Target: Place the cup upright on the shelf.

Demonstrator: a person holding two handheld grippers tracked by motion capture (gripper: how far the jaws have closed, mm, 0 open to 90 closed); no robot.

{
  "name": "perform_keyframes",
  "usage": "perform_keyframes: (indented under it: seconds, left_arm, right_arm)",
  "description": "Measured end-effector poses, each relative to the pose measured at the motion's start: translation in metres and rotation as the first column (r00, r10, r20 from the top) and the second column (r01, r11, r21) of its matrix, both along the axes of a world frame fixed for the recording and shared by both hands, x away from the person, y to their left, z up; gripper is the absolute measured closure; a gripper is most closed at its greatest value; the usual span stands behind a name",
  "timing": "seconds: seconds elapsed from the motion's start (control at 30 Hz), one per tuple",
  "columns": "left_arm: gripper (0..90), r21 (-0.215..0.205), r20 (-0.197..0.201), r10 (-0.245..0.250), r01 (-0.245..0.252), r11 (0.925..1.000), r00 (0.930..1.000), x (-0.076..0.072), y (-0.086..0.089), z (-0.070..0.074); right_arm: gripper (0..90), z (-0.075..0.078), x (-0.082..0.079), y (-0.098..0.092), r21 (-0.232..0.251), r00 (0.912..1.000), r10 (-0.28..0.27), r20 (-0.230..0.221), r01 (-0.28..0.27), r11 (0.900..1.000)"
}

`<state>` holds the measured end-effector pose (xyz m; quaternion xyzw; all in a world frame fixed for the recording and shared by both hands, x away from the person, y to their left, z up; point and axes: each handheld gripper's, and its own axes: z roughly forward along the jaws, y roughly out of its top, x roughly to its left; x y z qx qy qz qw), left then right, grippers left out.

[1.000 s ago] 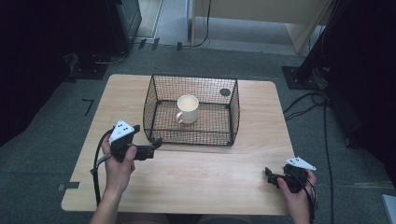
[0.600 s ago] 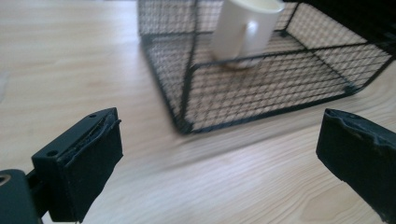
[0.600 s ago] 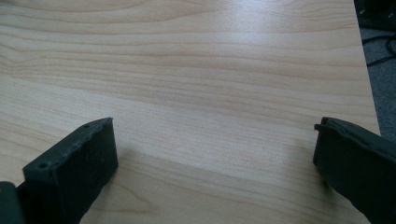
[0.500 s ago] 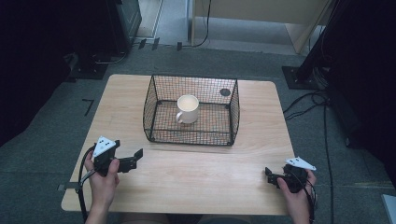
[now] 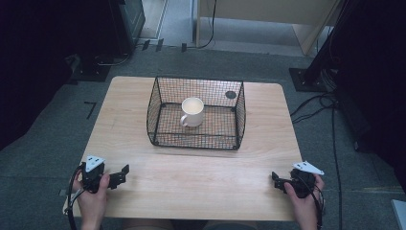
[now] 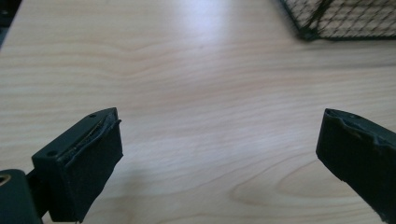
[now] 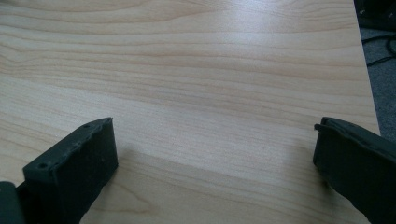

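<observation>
Both claws are held apart and empty at the near table edge; the left gripper (image 5: pixel 119 175) and right gripper (image 5: pixel 276 179) are parked well short of the wire basket (image 5: pixel 196 139), where the white mug (image 5: pixel 192 111) is kept upright, seemingly already delivered.

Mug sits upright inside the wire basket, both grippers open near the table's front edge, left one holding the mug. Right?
Not quite. The left gripper holds nothing: the left gripper view shows its jaws wide apart over bare table. The rest stands: in the high view the mug sits upright inside the wire basket, and the right gripper is open too.
</observation>
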<state>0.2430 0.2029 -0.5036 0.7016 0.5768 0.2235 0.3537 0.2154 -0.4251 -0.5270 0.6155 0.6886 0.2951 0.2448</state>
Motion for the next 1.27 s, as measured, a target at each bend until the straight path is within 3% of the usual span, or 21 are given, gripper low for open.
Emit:
perform_keyframes:
  seconds: [0.2,0.3,0.57,0.67,0.73,0.93,1.07,1.27]
  left_arm:
    - [0.7,0.045,-0.018,0.031,-0.030,0.9985,0.9993,-0.006,0.011,-0.010]
    - [0.7,0.107,-0.016,0.035,-0.034,0.9937,0.9992,-0.007,0.010,-0.011]
    - [0.8,0.162,-0.045,0.013,-0.006,0.9867,0.9989,-0.001,0.004,-0.015]
    - [0.7,0.160,-0.049,0.002,0.006,0.9870,0.9988,-0.001,0.003,-0.015]
    - [0.8,0.124,-0.072,-0.009,0.018,0.9921,0.9973,0.000,0.005,-0.016]
    - [0.8,0.128,-0.074,-0.014,0.023,0.9915,0.9972,-0.001,0.004,-0.016]
    - [0.8,0.126,-0.072,0.033,-0.024,0.9918,0.9969,0.002,0.000,-0.016]
    - [0.8,0.127,-0.073,0.035,-0.025,0.9915,0.9967,0.003,0.000,-0.016]
  right_arm:
    - [0.0,0.000,0.000,0.000,0.000,1.0000,-0.001,0.000,0.001,1.000]
    - [0.0,0.000,0.000,0.000,0.000,1.0000,0.000,0.000,0.000,1.000]
    - [0.0,0.000,0.000,0.000,0.001,1.0000,-0.001,0.000,0.001,1.000]
    - [0.0,0.000,0.000,0.000,0.001,1.0000,-0.001,0.000,0.001,1.000]
    - [0.0,0.000,0.000,0.000,0.001,1.0000,-0.001,0.000,0.001,1.000]
    - [0.0,0.000,0.000,0.000,0.001,1.0000,-0.001,0.000,0.001,1.000]
    - [0.0,0.000,0.000,0.000,0.001,1.0000,-0.001,0.000,0.001,1.000]
    - [0.0,0.000,0.000,0.000,0.001,1.0000,-0.002,0.001,0.002,1.000]
